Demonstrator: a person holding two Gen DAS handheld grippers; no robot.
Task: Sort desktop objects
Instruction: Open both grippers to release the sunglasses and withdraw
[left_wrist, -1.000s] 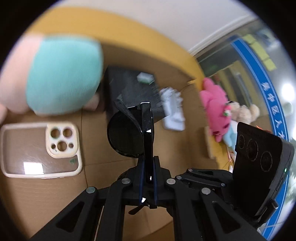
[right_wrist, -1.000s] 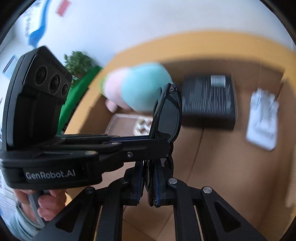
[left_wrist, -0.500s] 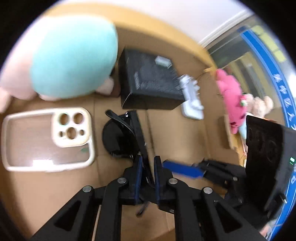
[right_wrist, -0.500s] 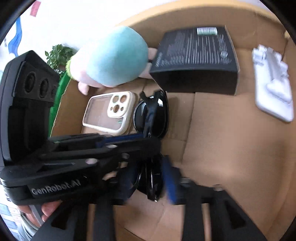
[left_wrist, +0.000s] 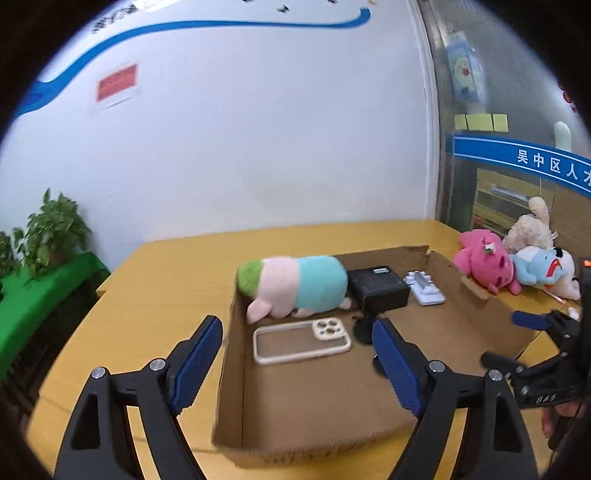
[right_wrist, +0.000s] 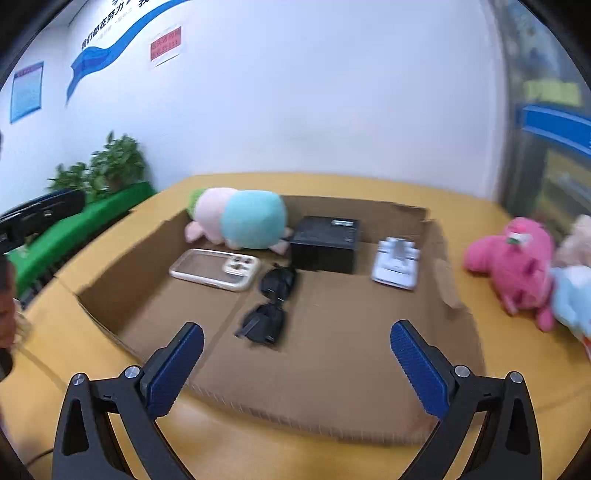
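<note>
On the counter (right_wrist: 332, 454) we see the cardboard box (right_wrist: 369, 417); inside lie the plush toy (right_wrist: 240, 221), black box (right_wrist: 325, 240), phone case (right_wrist: 214, 271) and sunglasses (right_wrist: 273, 306). Our left gripper (left_wrist: 295, 363) and right gripper (right_wrist: 295, 373) hover outside it, jaws released, grasping nothing.

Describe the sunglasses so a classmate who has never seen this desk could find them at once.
Start at the open cardboard box on the yellow desk. On its floor, the sunglasses lie before the black box, beside the clear phone case. They alone are dark, folded, two-lensed.
</note>
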